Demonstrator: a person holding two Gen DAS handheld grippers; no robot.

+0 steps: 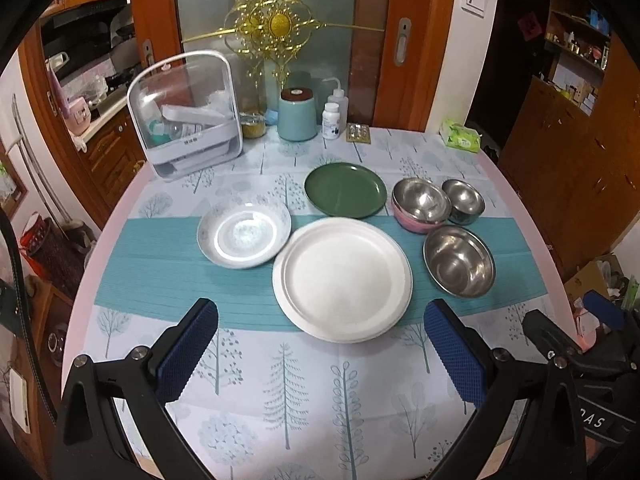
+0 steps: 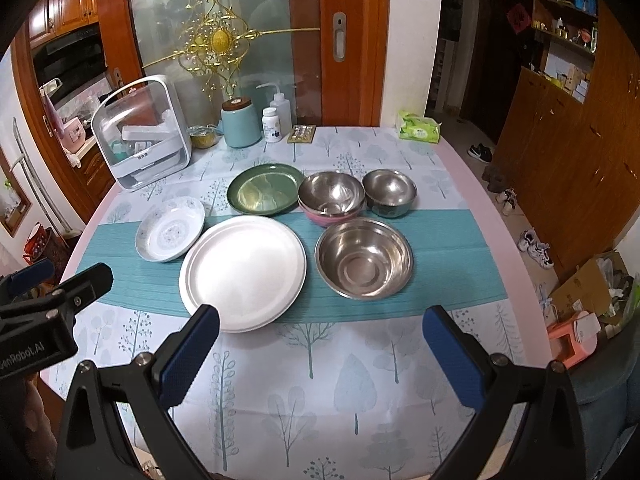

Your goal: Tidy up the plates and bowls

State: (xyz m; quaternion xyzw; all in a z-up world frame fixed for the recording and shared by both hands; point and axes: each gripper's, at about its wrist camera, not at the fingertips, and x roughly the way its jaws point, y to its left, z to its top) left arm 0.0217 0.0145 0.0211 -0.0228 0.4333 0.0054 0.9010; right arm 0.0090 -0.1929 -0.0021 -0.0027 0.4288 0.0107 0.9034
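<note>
While both hover above the table (image 1: 304, 400), the left gripper (image 1: 320, 356) and right gripper (image 2: 320, 360) gape wide, empty; plates (image 1: 342, 280) and bowls (image 2: 363, 258) (untouched) lie at twelve o'clock.

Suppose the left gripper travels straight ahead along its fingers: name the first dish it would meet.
Probably the large white plate: it lies directly ahead of the open left gripper, between the fingers' line. Height above the table is unclear, so it might pass over.

Soft indoor light falls from overhead; glare rings the patterned white ceramic dish (image 1: 244, 235) and streaks the round green plate (image 2: 265, 188). Fisheye bends the edges, corners vignetted black.
</note>
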